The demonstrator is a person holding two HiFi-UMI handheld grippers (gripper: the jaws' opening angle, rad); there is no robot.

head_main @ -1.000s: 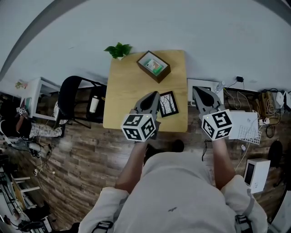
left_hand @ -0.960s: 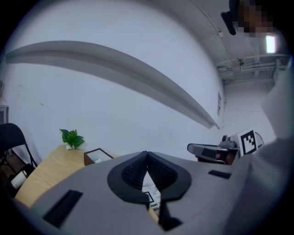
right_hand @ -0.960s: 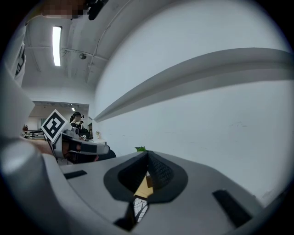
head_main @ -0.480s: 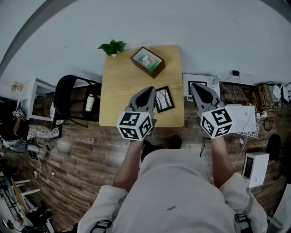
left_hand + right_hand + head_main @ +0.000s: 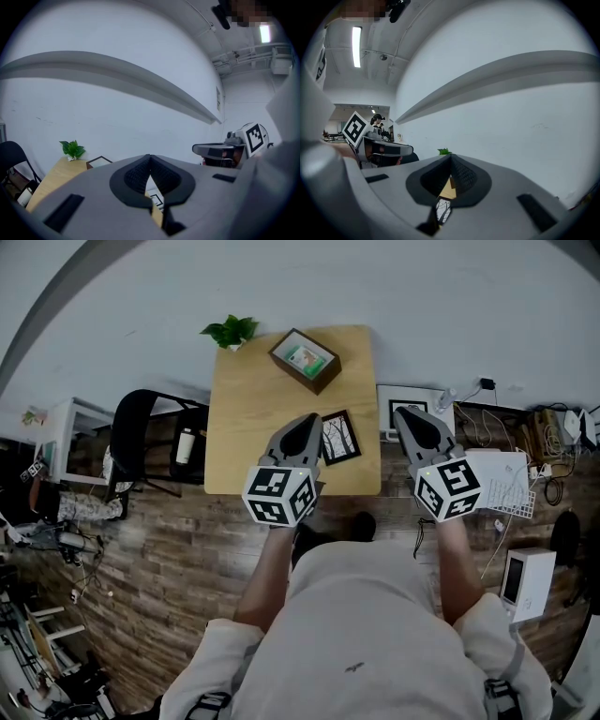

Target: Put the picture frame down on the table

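Observation:
A black picture frame (image 5: 337, 437) with a tree drawing lies flat on the wooden table (image 5: 253, 418), near its front right corner. My left gripper (image 5: 307, 424) hovers over the table's front edge, just left of the frame, shut with nothing in it. My right gripper (image 5: 411, 416) is held beyond the table's right edge, also shut and empty. In the left gripper view the pads (image 5: 140, 171) meet at their tips, and a bit of the frame (image 5: 157, 200) shows below them. The right gripper view shows the frame's drawing (image 5: 443, 212) through the slit under the closed gripper (image 5: 450, 161).
A brown box frame (image 5: 305, 360) and a small green plant (image 5: 230, 331) stand at the table's far edge. Another framed picture (image 5: 405, 412) rests by the wall on the right. A black chair (image 5: 141, 442), a bottle (image 5: 185, 446), cables and a white box (image 5: 525, 582) surround the table.
The table and its things have slid slightly up and left in the head view. Both grippers stay shut in much the same place; the frame lies on the table throughout.

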